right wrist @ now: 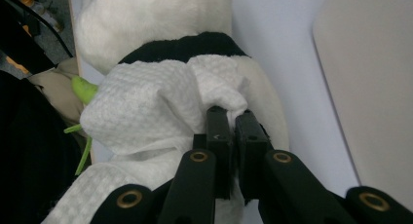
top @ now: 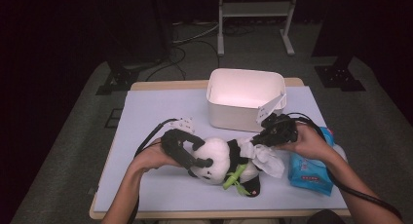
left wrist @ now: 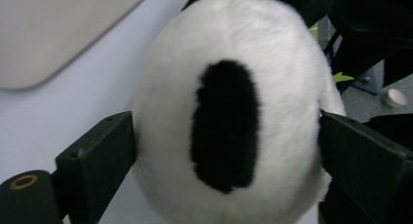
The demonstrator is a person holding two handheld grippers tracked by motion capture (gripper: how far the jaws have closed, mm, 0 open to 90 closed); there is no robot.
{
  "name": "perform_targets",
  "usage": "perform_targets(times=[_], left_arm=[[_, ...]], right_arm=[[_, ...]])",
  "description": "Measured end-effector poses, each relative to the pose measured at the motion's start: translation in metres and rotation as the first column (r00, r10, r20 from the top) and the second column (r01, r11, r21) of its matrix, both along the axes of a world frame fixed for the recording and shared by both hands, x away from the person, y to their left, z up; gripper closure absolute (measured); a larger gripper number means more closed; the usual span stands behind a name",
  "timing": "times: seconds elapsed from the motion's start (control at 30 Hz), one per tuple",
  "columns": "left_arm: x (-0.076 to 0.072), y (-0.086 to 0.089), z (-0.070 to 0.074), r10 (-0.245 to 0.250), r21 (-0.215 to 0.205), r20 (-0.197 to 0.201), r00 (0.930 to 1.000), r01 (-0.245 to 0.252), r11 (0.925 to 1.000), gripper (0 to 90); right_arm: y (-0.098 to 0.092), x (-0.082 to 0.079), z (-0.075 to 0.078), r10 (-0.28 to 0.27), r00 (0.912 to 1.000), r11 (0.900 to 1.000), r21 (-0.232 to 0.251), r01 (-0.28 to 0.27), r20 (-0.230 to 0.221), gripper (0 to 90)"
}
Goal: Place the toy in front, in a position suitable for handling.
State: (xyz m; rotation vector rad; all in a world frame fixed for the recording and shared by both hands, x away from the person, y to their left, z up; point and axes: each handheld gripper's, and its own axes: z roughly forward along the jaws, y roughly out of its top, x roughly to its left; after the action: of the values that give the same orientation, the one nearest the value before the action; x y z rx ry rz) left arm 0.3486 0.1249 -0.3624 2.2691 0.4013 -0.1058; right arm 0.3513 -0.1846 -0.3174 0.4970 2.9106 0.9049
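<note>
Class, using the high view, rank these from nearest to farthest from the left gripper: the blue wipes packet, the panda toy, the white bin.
1. Panda toy: its head sits between the jaws of the left gripper.
2. White bin: behind the panda, to the right.
3. Blue wipes packet: far right, beyond the right hand.

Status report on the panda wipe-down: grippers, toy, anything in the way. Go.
Left gripper clamped wide around panda's head. Right gripper shut on white wipe, pressed on panda's body. White bin behind, wipe pack by right hand; neither in the way.
</note>
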Motion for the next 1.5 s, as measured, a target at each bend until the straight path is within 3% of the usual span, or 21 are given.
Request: perform_targets(times=[0.07,0.2,0.23,0.3,0.43,0.53,0.67,0.7,0.73,0.83,1.07,1.5], left_arm=[[0.0,-0.001,-0.002,-0.015,-0.018,-0.01,0.9998,0.015,0.9997,6.8],[-0.003,-0.001,-0.001,-0.044,-0.025,0.019,0.9989,0.044,0.9987,23.7],[-0.004,0.0,0.001,-0.05,-0.026,0.047,0.9976,0.052,0.9983,26.4],[-0.005,-0.001,0.003,-0.054,-0.031,0.067,0.9963,0.056,0.998,29.2],[-0.006,-0.005,0.008,-0.069,-0.034,0.099,0.9927,0.073,0.9968,29.8],[-0.007,-0.008,0.01,-0.083,-0.027,0.12,0.9893,0.087,0.9958,29.9],[-0.007,-0.008,0.01,-0.087,-0.021,0.122,0.9888,0.09,0.9957,29.8],[-0.007,-0.006,0.009,-0.087,-0.021,0.12,0.9889,0.091,0.9957,29.8],[-0.007,-0.004,0.007,-0.086,-0.023,0.117,0.9893,0.09,0.9957,29.8],[-0.008,-0.001,0.004,-0.084,-0.024,0.112,0.9902,0.087,0.9959,29.8],[-0.009,0.006,-0.003,-0.074,-0.032,0.103,0.992,0.077,0.9965,29.8],[-0.007,0.011,-0.009,-0.058,-0.043,0.077,0.9954,0.061,0.9972,28.9]], right_arm=[[-0.002,-0.004,-0.001,0.003,1.0,1.0,0.004,-0.003,-0.005,86.5],[-0.002,-0.005,0.001,0.002,1.0,1.0,-0.003,-0.002,0.0,86.4],[-0.001,-0.005,0.004,0.0,0.9999,1.0,-0.002,0.0,0.01,86.4],[0.002,-0.004,0.007,0.003,0.9998,1.0,-0.004,-0.003,0.019,86.5],[0.017,0.0,0.015,0.025,0.9994,1.0,0.015,-0.025,0.023,86.5],[0.038,0.002,0.019,0.061,0.9977,0.998,0.003,-0.061,0.031,86.5],[0.057,0.004,0.022,0.096,0.9943,0.995,0.013,-0.096,0.047,86.4],[0.064,0.004,0.025,0.114,0.9927,0.992,0.052,-0.116,0.037,86.3],[0.066,0.005,0.025,0.118,0.9925,0.991,0.061,-0.12,0.032,86.2],[0.07,0.005,0.021,0.138,0.99,0.99,0.039,-0.139,0.027,86.1],[0.056,0.003,0.015,0.132,0.9909,0.99,-0.043,-0.131,0.023,86.1],[0.016,-0.004,0.013,0.074,0.9971,0.997,-0.006,-0.074,0.016,85.8]])
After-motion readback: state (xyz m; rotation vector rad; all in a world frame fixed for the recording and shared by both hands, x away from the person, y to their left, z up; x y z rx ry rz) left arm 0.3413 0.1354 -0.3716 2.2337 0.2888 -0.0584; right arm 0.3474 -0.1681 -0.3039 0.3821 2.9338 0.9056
